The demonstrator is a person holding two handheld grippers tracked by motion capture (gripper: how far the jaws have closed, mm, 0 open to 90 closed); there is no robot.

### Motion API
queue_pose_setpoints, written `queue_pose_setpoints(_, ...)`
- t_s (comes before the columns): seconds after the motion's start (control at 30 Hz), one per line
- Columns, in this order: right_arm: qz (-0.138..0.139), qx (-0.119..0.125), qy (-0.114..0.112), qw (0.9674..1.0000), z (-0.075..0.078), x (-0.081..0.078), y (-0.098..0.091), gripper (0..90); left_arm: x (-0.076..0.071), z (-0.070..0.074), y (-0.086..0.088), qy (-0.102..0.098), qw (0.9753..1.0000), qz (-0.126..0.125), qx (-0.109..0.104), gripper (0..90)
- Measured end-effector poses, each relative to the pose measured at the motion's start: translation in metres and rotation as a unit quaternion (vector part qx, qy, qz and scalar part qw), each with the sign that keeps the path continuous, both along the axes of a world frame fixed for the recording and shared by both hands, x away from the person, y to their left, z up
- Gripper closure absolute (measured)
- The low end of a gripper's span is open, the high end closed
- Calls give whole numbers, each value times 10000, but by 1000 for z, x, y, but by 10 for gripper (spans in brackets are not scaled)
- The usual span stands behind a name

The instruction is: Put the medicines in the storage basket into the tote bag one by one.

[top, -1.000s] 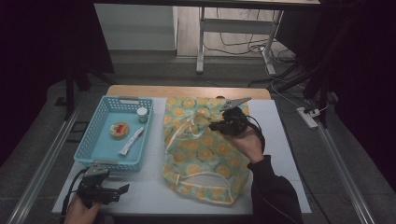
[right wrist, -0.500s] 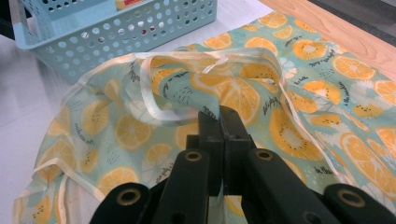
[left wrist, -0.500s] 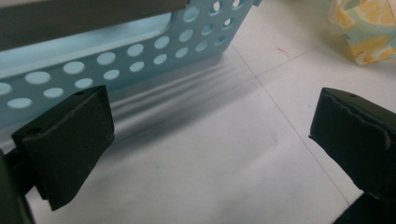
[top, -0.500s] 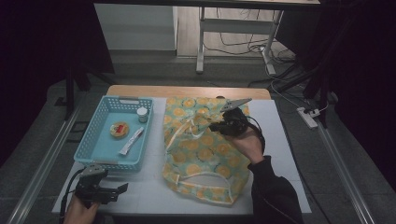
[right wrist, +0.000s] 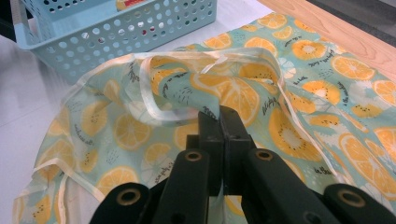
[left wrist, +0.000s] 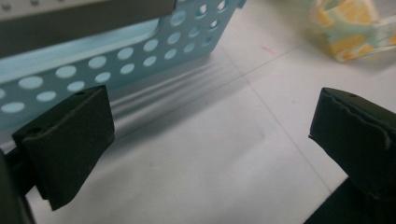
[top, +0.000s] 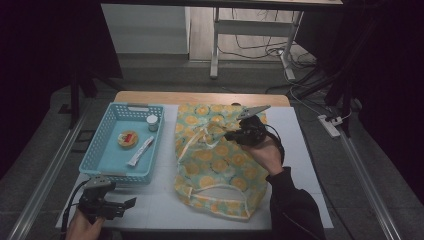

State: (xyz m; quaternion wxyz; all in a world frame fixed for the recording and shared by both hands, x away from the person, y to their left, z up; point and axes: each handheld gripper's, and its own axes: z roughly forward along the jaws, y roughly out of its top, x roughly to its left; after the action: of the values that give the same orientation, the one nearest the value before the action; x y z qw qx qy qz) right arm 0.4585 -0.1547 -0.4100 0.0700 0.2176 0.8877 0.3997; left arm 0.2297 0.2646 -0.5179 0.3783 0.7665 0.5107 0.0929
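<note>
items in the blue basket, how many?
3 visible in the basket: a small white-capped jar at the far right corner, a round yellow tin with a red label mid-basket, and a white tube lying nearer, to its right. The near wall may hide more.

- The desk [top: 305, 165] had a white top with a bare wooden strip along its far edge.
- A light blue perforated basket [top: 95, 155] stood on its left part.
- Just beside the basket, a cloth printed with orange slices [top: 215, 165] lay spread and rumpled across the middle, edged with pale trim.
</note>
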Motion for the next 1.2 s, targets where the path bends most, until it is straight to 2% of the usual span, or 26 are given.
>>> queue_pose_setpoints(0.1, 4, 8, -6, 10000, 0, 0, 0, 890, 0, 1, 4, -99, 9998, -102, -160, 1)
queue_pose_setpoints(0.27, 20, 2, -1, 10000, -1, 0, 1, 890, -1, 4, 10, -127, 9994, -132, -280, 3)
queue_pose_setpoints(0.7, 17, 16, 15, 10000, -2, 1, 0, 890, -5, 22, 17, -304, 9986, -196, -378, 2)
queue_pose_setpoints(0.93, 9, 18, 6, 10000, -1, 2, -1, 890, -1, 27, 20, -260, 9982, -207, -491, 0)
queue_pose_setpoints(1.2, 23, 36, 6, 10000, -1, 2, -1, 890, 11, 36, 20, -217, 9987, -152, -444, 10)
